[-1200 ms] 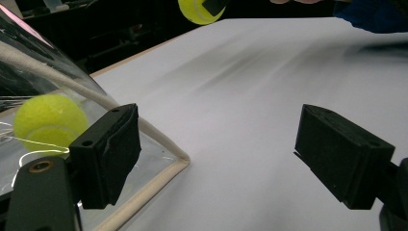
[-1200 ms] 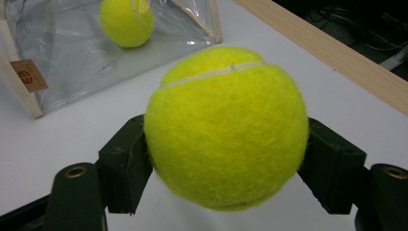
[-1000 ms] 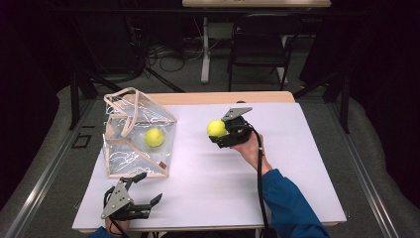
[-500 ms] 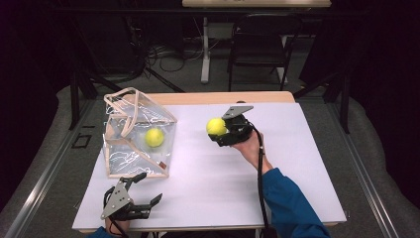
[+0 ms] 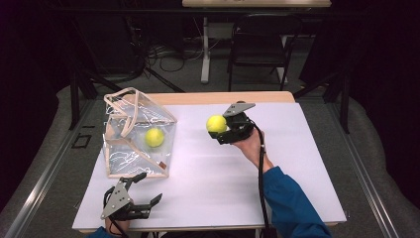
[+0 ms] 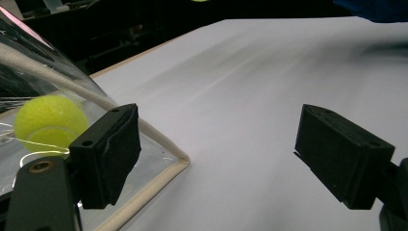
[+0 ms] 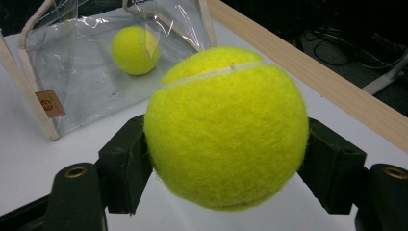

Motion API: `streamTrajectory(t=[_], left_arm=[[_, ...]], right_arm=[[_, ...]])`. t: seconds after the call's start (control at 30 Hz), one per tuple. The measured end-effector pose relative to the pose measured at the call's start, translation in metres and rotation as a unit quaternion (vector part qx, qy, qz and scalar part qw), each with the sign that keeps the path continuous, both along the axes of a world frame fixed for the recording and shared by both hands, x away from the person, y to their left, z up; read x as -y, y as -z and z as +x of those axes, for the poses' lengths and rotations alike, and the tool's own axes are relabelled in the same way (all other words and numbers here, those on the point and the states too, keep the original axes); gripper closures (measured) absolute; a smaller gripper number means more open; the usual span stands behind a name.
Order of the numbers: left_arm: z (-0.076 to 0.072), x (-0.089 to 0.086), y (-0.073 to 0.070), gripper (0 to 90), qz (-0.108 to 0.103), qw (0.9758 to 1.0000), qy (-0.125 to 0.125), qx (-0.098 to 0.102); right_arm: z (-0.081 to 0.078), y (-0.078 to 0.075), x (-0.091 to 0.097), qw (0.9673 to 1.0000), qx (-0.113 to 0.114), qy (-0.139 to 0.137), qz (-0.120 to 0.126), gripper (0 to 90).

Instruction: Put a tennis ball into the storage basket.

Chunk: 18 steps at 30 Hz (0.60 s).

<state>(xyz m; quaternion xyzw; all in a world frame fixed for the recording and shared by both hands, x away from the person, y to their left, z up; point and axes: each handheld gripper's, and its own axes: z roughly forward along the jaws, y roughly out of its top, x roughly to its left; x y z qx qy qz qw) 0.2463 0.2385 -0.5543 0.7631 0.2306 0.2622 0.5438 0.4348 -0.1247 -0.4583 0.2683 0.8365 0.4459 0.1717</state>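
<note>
Your right gripper (image 5: 224, 130) holds a fuzzy yellow-green tennis ball (image 5: 216, 123) above the white table top (image 5: 277, 163), its black jaws pressed on the ball's two sides. In the right gripper view that ball (image 7: 226, 127) covers most of both pads, so you see just their outer edges, and the table under it is hidden. A ball has no long axis; what you can read is its pale seam, which runs across the upper face and tilts up toward the right in that view.

Your left gripper (image 5: 141, 194) sits low at the near left edge of the table with its jaws spread wide and nothing between them. Your left hand is mostly cut off by the bottom of the high view.

The clear plastic bag with cream fabric trim and handles (image 5: 136, 136) stands just beyond the left gripper, well apart from the held ball. A second yellow-green tennis ball (image 5: 154, 137) lies inside it. In the left gripper view the near jaw hides part of this ball (image 6: 45, 120), and glare and creases in the plastic blur its outline. The bag's small brown label (image 7: 50, 103) is too small to read.
</note>
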Motion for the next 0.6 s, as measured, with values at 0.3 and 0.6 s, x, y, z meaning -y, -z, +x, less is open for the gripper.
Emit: streamTrajectory(t=[0.3,0.6], left_arm=[[0.0,0.0,0.0,16.1,0.001,1.0,0.0,0.0],[0.0,0.0,0.0,16.0,0.0,1.0,0.0,0.0]], right_arm=[[-0.001,-0.005,0.0,1.0,0.003,0.0,0.003,26.3],[-0.002,-0.012,0.002,0.9999,0.006,-0.002,0.01,26.3]])
